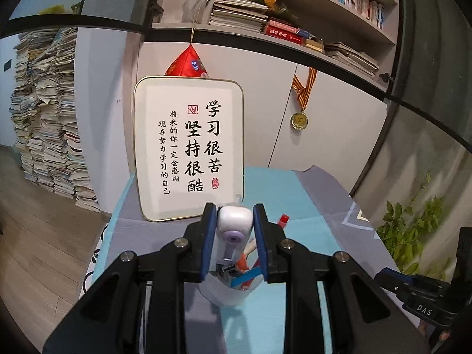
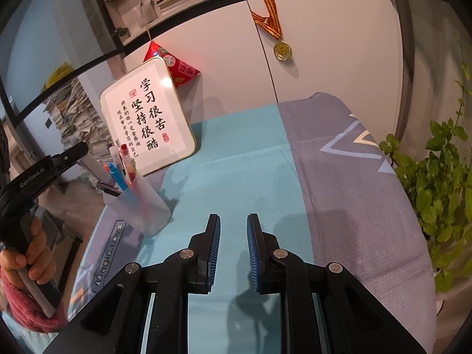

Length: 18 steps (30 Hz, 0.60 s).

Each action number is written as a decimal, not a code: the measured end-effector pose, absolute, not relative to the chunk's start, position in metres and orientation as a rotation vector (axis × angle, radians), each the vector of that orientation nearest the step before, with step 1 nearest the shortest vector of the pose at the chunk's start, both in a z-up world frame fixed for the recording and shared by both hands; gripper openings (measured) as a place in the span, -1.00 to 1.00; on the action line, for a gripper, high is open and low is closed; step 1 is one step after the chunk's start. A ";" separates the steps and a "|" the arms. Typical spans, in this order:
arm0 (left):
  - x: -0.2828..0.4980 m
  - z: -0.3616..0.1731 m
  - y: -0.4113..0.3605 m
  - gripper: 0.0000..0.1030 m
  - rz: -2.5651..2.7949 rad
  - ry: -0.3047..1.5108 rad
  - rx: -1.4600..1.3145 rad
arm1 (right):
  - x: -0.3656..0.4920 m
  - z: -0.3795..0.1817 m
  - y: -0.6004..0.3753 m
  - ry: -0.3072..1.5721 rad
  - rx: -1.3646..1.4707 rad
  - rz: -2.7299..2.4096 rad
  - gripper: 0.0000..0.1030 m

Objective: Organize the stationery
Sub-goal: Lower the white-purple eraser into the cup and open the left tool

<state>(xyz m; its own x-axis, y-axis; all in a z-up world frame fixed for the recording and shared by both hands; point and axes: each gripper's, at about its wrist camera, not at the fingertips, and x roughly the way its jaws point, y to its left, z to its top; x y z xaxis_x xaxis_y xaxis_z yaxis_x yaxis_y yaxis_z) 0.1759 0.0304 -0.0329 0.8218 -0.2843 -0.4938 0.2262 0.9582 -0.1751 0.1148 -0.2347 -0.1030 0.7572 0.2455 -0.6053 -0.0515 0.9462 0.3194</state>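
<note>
My left gripper [image 1: 235, 210] is shut on a white correction-tape dispenser [image 1: 234, 221] with a purple wheel, which hangs just above a translucent pen cup [image 1: 224, 295]. The cup [image 2: 141, 209] stands on the teal and grey tablecloth [image 2: 236, 162] and holds red, blue and white pens [image 2: 124, 165]. In the right wrist view, the left gripper's black finger [image 2: 73, 150] reaches over the cup from the left, and the dispenser is hard to make out there. My right gripper [image 2: 233, 218] hovers over bare teal cloth to the right of the cup. Its jaws are apart with nothing between them.
A framed calligraphy board [image 1: 188, 147] leans on the white cabinet behind the cup. A person's hand [image 2: 32, 253] in a red sleeve grips the left tool. A leafy plant [image 2: 436, 183] stands off the table's right edge. A medal [image 2: 282, 50] hangs on the cabinet.
</note>
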 end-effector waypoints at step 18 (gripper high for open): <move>0.178 -0.061 0.016 -0.53 -0.247 0.611 0.000 | 0.114 -0.106 -0.236 0.707 0.301 0.182 -0.66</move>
<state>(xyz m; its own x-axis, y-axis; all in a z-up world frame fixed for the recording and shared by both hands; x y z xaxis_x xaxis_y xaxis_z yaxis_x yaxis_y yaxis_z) 0.1785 0.0163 -0.0606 0.7907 -0.2297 -0.5675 0.2299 0.9705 -0.0725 0.1141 -0.2365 -0.1060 0.7468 0.2649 -0.6100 -0.0631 0.9413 0.3315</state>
